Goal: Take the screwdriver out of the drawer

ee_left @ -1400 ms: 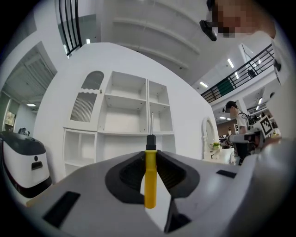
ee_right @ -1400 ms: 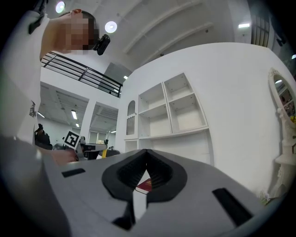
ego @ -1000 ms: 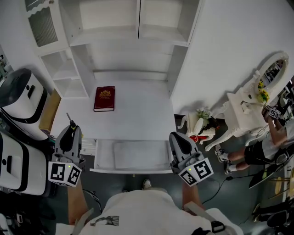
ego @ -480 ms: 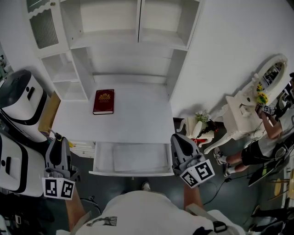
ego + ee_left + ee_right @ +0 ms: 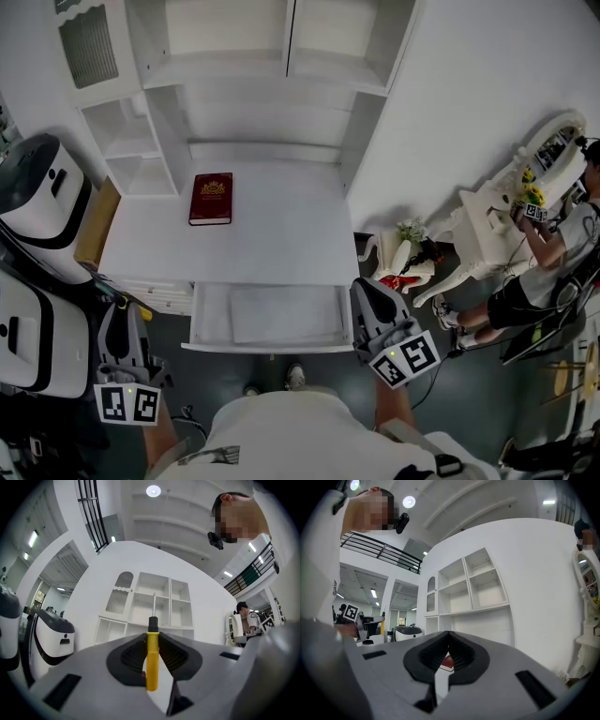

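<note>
Nearest the camera, the left gripper (image 5: 153, 641) is clenched on a yellow-handled screwdriver (image 5: 152, 663), its black jaw pads pressed against the handle on both sides. The black collar and the thin metal shaft stick out past the jaw tips, in line with the gripper. In the head view that gripper hangs beside the person's left side, out past the left front corner of the white desk (image 5: 281, 239) and clear of the open drawer (image 5: 267, 348), so the tool is out of the drawer and off to its left. The right gripper (image 5: 449, 637) is closed on nothing, its jaw tips meeting, and it hovers at the drawer's right front corner. The drawer stands pulled out below the desk's front edge, with a pale flat liner (image 5: 281, 314) lying inside it. Further back, a dark red book (image 5: 211, 199) with a gold emblem lies flat on the left part of the desktop. White open shelves (image 5: 253, 89) rise behind it. Two white-and-black machines (image 5: 42, 202) stand at the left. At far right, another person (image 5: 553, 258) stands by an ornate white dressing table (image 5: 492, 220).
</note>
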The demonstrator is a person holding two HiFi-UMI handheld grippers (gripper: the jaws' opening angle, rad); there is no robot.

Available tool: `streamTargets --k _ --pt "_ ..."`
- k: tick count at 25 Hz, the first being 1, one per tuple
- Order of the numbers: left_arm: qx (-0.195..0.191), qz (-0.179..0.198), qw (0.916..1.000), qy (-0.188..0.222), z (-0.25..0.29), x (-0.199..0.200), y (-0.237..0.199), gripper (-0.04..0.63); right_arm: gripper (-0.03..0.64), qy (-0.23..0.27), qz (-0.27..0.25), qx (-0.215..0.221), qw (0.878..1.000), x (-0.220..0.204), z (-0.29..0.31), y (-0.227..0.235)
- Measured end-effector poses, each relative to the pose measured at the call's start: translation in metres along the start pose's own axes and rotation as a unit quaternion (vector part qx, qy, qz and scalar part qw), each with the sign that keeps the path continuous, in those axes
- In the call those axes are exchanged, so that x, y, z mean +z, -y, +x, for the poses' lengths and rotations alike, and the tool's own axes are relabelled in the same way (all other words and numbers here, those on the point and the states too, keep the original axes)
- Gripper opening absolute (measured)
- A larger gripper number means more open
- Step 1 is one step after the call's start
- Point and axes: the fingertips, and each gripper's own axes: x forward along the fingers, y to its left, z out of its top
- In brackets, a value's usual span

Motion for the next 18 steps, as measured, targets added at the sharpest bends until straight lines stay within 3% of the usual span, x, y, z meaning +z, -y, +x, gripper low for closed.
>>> streamTargets --k 18 --pt "-0.033 -0.006 0.9994 -0.001 0.000 -0.002 -0.004 0.083 0.009 0.002 0.012 -0.024 1.000 -0.014 -0.014 -0.025"
